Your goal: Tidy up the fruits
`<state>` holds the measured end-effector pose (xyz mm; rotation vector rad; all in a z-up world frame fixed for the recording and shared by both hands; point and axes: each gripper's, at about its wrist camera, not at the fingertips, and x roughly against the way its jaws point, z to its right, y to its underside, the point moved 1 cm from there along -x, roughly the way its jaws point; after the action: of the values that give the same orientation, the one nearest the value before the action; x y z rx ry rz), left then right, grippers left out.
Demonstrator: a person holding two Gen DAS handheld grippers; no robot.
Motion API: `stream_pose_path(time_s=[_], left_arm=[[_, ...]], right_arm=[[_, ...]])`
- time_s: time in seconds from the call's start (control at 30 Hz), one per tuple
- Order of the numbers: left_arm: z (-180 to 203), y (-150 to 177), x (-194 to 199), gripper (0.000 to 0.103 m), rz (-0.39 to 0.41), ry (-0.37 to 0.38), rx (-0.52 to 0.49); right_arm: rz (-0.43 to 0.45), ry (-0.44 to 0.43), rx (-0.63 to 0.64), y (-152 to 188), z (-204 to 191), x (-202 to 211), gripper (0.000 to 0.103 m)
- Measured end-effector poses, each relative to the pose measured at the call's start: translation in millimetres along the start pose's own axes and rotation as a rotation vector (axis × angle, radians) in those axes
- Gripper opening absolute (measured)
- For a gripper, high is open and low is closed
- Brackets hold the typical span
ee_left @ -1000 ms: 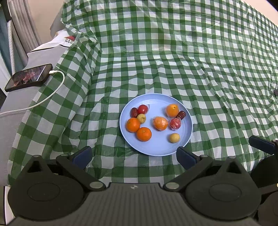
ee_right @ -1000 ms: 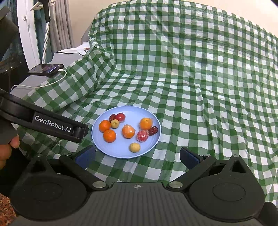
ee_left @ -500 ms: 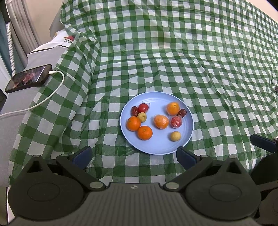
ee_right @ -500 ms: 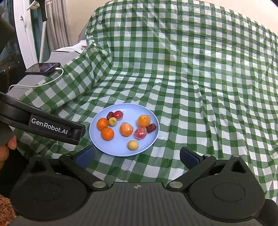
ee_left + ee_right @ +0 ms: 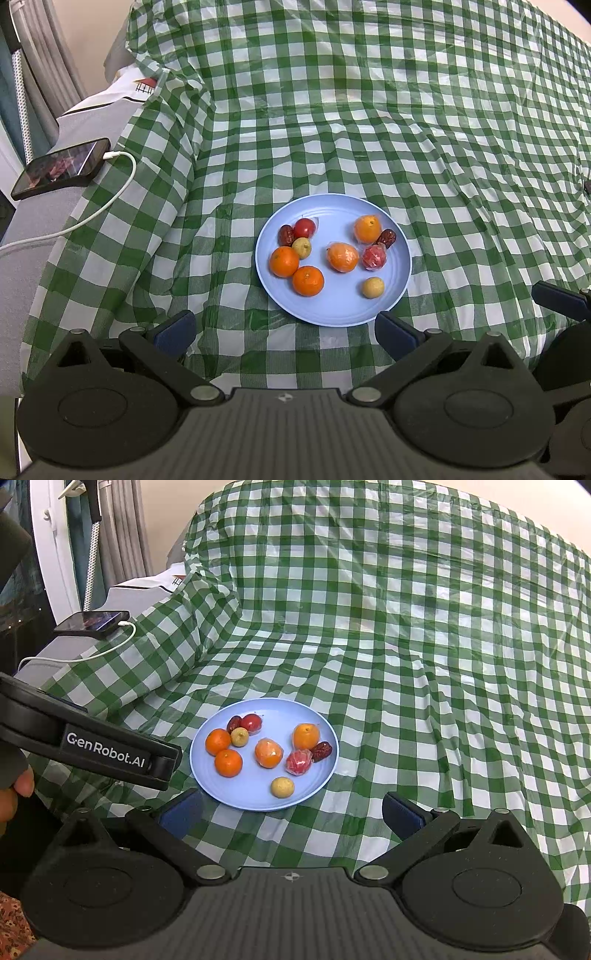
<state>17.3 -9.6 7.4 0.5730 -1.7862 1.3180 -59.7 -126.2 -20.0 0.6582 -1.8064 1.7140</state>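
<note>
Hovering with both the left claw [image 5: 284,326] and right claw [image 5: 291,812] released, we judge the plate's [image 5: 399,236] five-o'clock fruit [image 5: 372,287] small, round, roll-prone; pinch its middle.

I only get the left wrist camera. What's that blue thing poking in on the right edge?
Observer: That's a finger of the right hand-held gripper. Its own camera shows both fingers spread wide with nothing between them.
Operator: Who's holding my gripper?
Observer: The right wrist view shows a hand at its left edge, with a fingertip pressed against the left hand-held gripper.
Operator: Does it have writing on it?
Observer: Yes, white lettering on its side reads GenRobot.AI.
</note>
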Motion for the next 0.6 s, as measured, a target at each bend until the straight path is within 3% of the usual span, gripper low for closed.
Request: stream_pose_path(time_s=[0.6], left_arm=[[-1.7,-0.7,-0.1,0.103,0.015,-0.022,-0.009]], right_arm=[[0.003,0.002,0.004,-0.4,-0.8,0.3,0.102]])
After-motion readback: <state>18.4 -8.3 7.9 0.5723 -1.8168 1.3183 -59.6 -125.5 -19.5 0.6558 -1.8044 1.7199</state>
